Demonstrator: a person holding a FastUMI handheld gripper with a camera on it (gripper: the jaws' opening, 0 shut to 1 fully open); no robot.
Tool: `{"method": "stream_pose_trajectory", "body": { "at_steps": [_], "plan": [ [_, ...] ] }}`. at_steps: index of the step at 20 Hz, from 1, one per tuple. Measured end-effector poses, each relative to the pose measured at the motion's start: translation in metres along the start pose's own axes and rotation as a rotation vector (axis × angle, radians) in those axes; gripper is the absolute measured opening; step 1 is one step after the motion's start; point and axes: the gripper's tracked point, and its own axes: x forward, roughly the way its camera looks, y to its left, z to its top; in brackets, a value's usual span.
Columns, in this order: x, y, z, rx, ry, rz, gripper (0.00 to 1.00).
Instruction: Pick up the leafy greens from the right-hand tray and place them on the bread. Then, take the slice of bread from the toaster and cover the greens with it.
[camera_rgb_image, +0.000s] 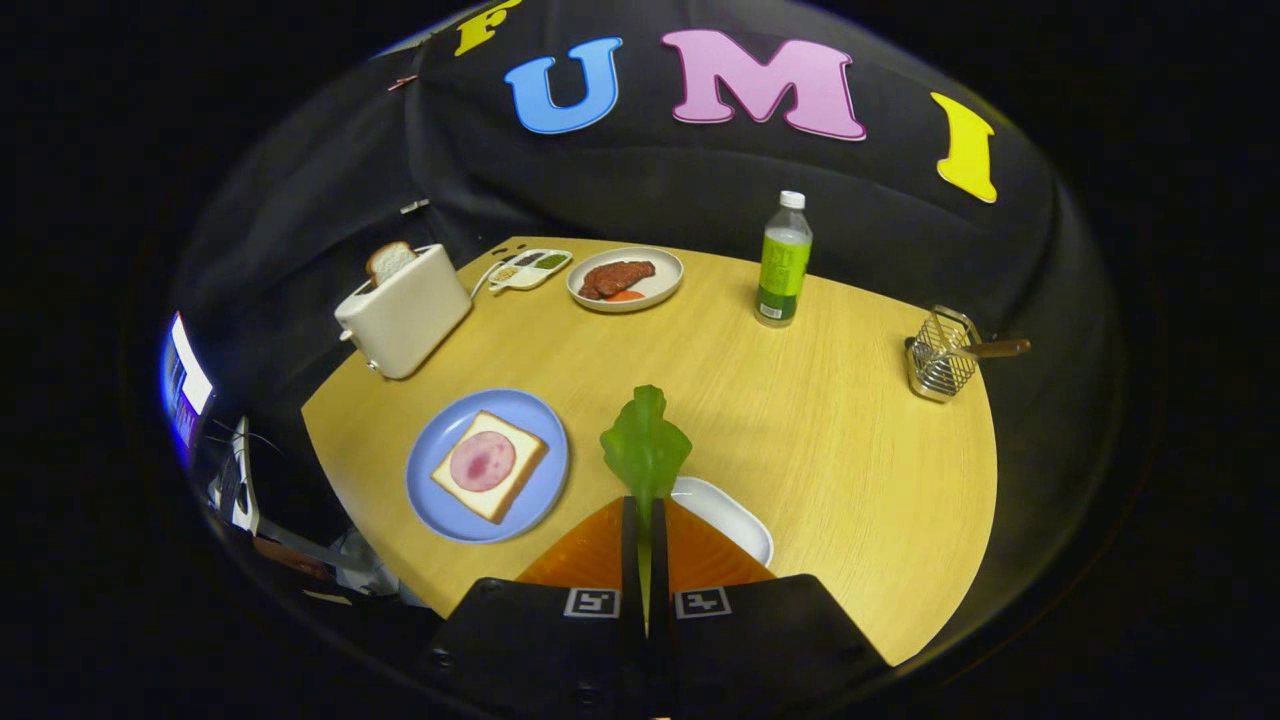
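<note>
The gripper (645, 515) is held up above the near edge of the wooden table (850, 450), tipped downward, its two fingers pressed together on the stem of the leafy greens (646, 445), which stand up just ahead of the fingertips. Directly beneath the fingers sits the white tray (735, 515). Just beside it, left of the fingers, a blue plate (440, 500) carries a slice of bread (515, 490) with a round of ham (482, 461) on top. Farther back on the left stands the toaster (405, 312) with another bread slice (388, 260) poking out of its slot. Beyond are a small divided dish (530, 268), a plate of meat (625, 279), a green bottle (783, 262), and a wire basket (940, 355) off to the right.
</note>
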Motion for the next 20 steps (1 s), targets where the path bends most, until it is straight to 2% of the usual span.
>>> {"method": "stream_pose_trajectory", "body": {
  "at_steps": [6,10,15,20],
  "plan": [
    [-0.004,0.076,0.037,-0.028,-0.018,0.129,0.05],
    [0.008,0.122,0.046,-0.056,0.001,0.187,0.05],
    [0.035,0.161,0.044,-0.061,0.032,0.212,0.05],
    [0.056,0.177,0.036,-0.049,0.06,0.191,0.05]
  ]
}}
